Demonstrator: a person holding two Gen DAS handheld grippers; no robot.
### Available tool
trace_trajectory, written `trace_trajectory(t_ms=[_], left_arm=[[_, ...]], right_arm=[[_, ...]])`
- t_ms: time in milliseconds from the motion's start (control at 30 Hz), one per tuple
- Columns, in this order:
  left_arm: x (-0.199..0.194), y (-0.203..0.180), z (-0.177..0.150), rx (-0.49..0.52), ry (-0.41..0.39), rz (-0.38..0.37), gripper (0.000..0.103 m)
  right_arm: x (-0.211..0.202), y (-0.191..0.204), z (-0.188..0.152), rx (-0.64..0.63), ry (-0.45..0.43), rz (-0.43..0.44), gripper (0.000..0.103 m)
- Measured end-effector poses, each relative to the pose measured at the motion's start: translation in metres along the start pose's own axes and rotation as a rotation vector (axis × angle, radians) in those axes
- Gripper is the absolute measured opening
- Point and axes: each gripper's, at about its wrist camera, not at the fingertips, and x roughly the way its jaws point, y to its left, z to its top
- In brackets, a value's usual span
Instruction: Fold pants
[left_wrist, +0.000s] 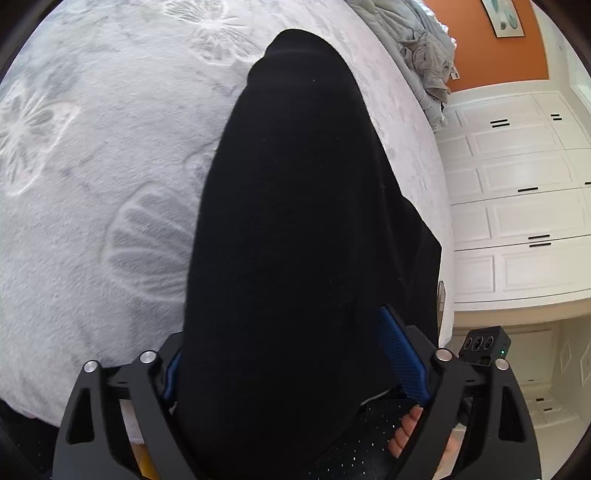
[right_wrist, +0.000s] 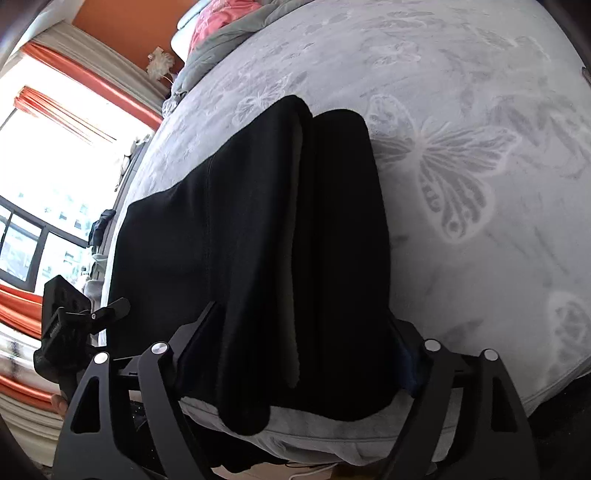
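**Lengthwise on the bed: black pants under both grippers**

Plainly, the black pants (right_wrist: 266, 229) lie on the grey butterfly-print bedspread (right_wrist: 461, 166), their long axis running from the bed's near edge away toward the pillows (right_wrist: 218, 22) at its head. In the right wrist view two long layers sit side by side with a pale strip of lining between them, and their near ends droop over the bed's edge. In the left wrist view the pants (left_wrist: 295, 206) narrow to a rounded far end.

The left gripper (left_wrist: 295, 376) has its jaws spread wide, blue pads on either side of the cloth; its left pad is mostly buried behind the fabric, so contact there cannot be judged. The right gripper (right_wrist: 295, 358) also straddles the pants with jaws apart; its pads are dark against dark cloth and hard to make out.

The pants' near ends are cut off by the gripper frames. Fingertips of a hand (left_wrist: 404, 432) show below the left gripper's right pad.
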Motion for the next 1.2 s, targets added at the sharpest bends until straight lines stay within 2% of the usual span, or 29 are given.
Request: trace_trajectory(t_ms=[33,67,100,133,233,333,500,633,733,900,1033,1200], left_arm=[[0.001,-0.005,-0.001,0.01,-0.014,0.011,0.084],[0.001,-0.011,-0.002,0.037,-0.024,0.034,0.077],[-0.001,-0.019,-0.003,0.077,-0.044,0.091,0.048],[-0.003,-0.026,-0.006,0.111,-0.056,0.107,0.04],[-0.025,-0.05,-0.012,0.141,-0.1,0.105,0.03],[-0.06,-0.082,-0.015,0.188,-0.188,0.081,0.03],[-0.124,-0.147,-0.023,0.322,-0.375,0.119,0.029],[-0.173,-0.198,-0.026,0.464,-0.53,0.164,0.03],[-0.192,-0.231,-0.026,0.532,-0.613,0.175,0.03],[-0.208,-0.264,0.0,0.59,-0.685,0.188,0.03],[-0.205,-0.284,0.022,0.615,-0.709,0.209,0.031],[-0.192,-0.298,0.057,0.638,-0.73,0.232,0.031]], right_arm=[[0.0,0.002,0.0,-0.013,-0.009,-0.007,0.068],[0.0,0.004,0.001,-0.023,-0.019,-0.014,0.054],[-0.001,0.006,0.001,-0.016,-0.016,0.004,0.048],[-0.007,0.007,0.002,-0.003,-0.02,0.026,0.043],[-0.035,0.027,0.003,-0.054,-0.074,0.033,0.04],[-0.072,0.061,0.006,-0.168,-0.15,0.045,0.039],[-0.137,0.118,0.023,-0.318,-0.289,0.107,0.04],[-0.176,0.15,0.036,-0.384,-0.413,0.13,0.04],[-0.192,0.169,0.055,-0.407,-0.483,0.156,0.04],[-0.215,0.18,0.082,-0.434,-0.578,0.182,0.04],[-0.216,0.19,0.11,-0.453,-0.616,0.181,0.04],[-0.197,0.193,0.148,-0.46,-0.652,0.184,0.041]])
